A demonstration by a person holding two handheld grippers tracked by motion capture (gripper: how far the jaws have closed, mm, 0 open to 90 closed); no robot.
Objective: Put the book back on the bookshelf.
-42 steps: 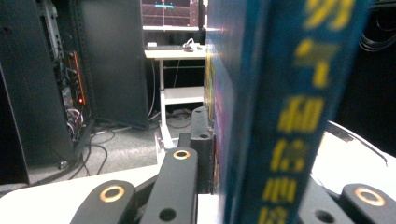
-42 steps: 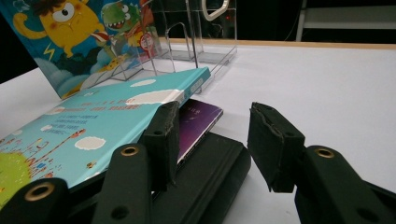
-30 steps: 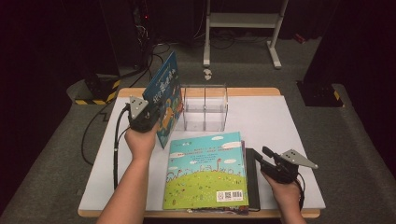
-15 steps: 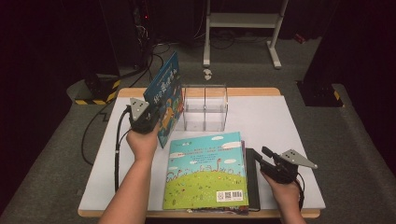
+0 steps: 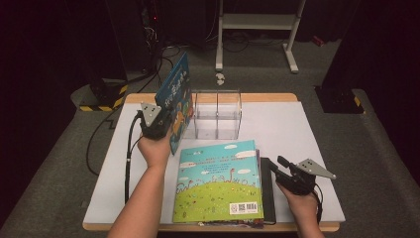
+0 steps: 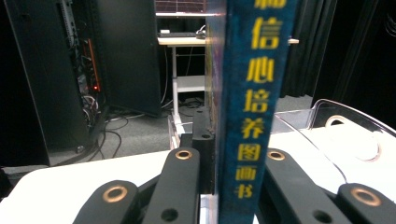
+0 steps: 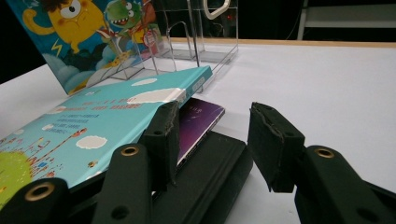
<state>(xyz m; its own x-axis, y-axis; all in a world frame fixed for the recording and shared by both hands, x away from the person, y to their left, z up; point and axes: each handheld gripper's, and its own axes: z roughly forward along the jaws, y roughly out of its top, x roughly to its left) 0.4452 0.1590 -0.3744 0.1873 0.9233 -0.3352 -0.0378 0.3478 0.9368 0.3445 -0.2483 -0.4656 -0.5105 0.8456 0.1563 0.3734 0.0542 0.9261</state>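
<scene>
Left fingers: clamped on the spine of the blue picture book, jaws just closed; nothing else between them.
Blue picture book: held upright, just left of the clear rack.
Right fingers: part-open, empty, beside the stacked books on the bench.
Risk: edge grip may let the book pivot, striking the rack wall.

Glossy paper book; clear smooth plastic rack; matt white table, wood edge.
</scene>
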